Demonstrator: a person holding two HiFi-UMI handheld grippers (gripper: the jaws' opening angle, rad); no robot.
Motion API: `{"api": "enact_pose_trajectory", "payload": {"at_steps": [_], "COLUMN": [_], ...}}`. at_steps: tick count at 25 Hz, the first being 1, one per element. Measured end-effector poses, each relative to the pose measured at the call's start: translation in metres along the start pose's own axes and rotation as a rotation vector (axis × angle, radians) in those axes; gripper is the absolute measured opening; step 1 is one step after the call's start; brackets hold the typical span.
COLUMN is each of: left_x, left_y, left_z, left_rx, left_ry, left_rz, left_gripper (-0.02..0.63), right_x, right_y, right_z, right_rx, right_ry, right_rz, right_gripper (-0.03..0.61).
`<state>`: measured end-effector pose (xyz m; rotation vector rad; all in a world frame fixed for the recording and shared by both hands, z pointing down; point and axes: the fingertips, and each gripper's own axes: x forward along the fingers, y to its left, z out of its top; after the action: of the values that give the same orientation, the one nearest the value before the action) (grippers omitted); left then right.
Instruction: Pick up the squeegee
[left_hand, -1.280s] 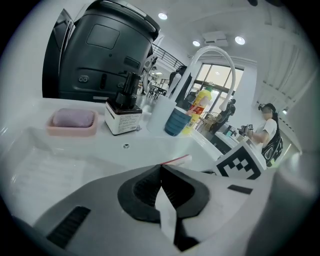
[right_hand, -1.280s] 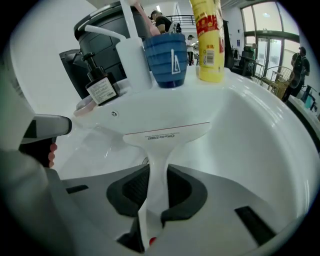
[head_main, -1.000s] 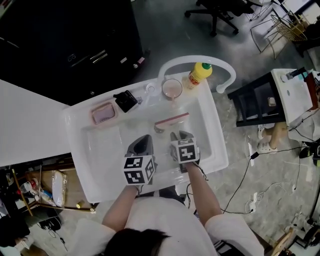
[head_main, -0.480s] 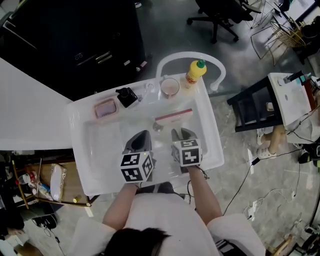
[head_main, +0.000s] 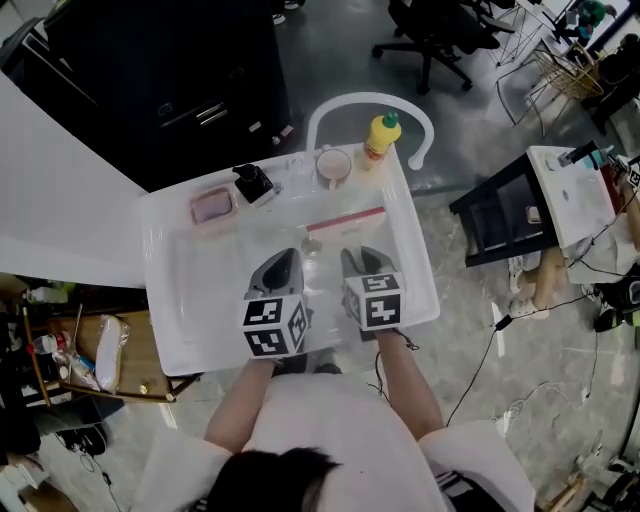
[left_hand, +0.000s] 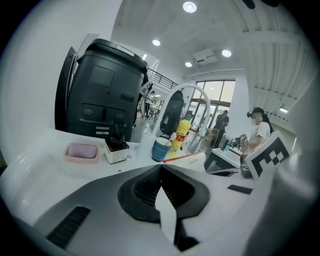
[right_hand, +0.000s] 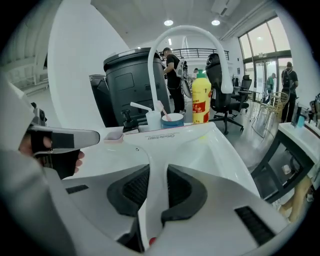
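Both shut — my right tongs (right_hand: 156, 172) grip the squeegee (right_hand: 167, 136) handle, blade crosswise toward the sink (head_main: 158, 300) far edge; left tongs (left_hand: 161, 167) empty.

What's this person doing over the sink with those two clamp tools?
A person holds a two-jaw gripper in each hand over a white sink. The right gripper is clamped on the white handle of the squeegee, whose wide blade points toward the arched tap. The left gripper is shut and empty beside it.

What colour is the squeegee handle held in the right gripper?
White. The squeegee handle shows best in the right gripper view, running up between the jaws.
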<state>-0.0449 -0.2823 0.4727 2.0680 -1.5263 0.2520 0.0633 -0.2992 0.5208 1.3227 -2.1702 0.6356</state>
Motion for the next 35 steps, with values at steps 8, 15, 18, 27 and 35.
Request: {"api": "enact_pose_trajectory", "payload": {"at_steps": [8,15,18,27,35], "left_x": [-0.018,-0.033,-0.036,-0.038,-0.043], "left_y": [-0.011,-0.021,-0.028,-0.055,-0.065], "left_z": [0.005,0.014,0.020,0.036,0.038], "left_rx": [0.005,0.026,0.028,0.060,0.072], "left_ry": [-0.051,-0.090,-0.115,-0.169,-0.189], "left_rz": [0.002,-0.012,-0.027,-0.053,-0.047], "left_gripper": [0.025,0.025,0.025,0.025,0.025], "right_x": [-0.031,-0.063,-0.074,-0.099,-0.101], "right_y": [0.008,0.021,0.023,0.019,0.015], "right_z": [0.020,0.046,0.054,0.064,0.058], "right_rx": [-0.055,-0.065,-0.078,-0.108,-0.088], "right_ry": [-0.083,-0.198,-0.242,-0.316,-0.307], "right_rz": [-0.018,-0.024,-0.031,-0.058,-0.053], "right_gripper": [0.077,0.077,0.077,0.077,0.077]}}
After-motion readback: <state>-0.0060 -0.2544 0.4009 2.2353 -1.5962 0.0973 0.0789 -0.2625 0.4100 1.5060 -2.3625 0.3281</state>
